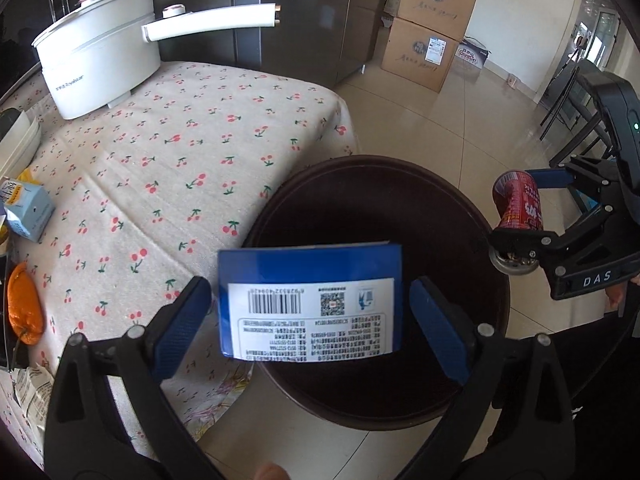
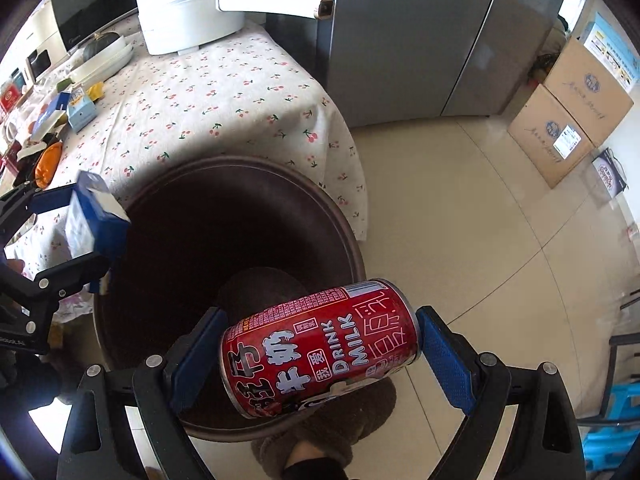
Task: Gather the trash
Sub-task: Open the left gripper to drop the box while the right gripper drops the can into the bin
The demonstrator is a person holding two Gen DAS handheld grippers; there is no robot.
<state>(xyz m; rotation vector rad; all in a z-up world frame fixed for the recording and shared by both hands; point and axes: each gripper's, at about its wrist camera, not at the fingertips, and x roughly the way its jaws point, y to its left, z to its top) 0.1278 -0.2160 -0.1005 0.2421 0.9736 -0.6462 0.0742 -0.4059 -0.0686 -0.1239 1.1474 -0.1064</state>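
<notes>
With both claws over the dark bin, neither item's dropped yet: left claw w/ pads a bit apart around the blue carton, right claw likewise around the red milk can. More trash, e.g. small carton, waits on the desk at 9 o'clock

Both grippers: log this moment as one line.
left gripper: open, blue carton between fingers | right gripper: open, red can | both over bin

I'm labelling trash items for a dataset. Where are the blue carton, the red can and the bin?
blue carton (image 1: 310,304): left wrist view, on its white barcode label.
red can (image 2: 320,346): right wrist view, on its printed side.
bin (image 1: 452,192): left wrist view, on its far rim.
</notes>
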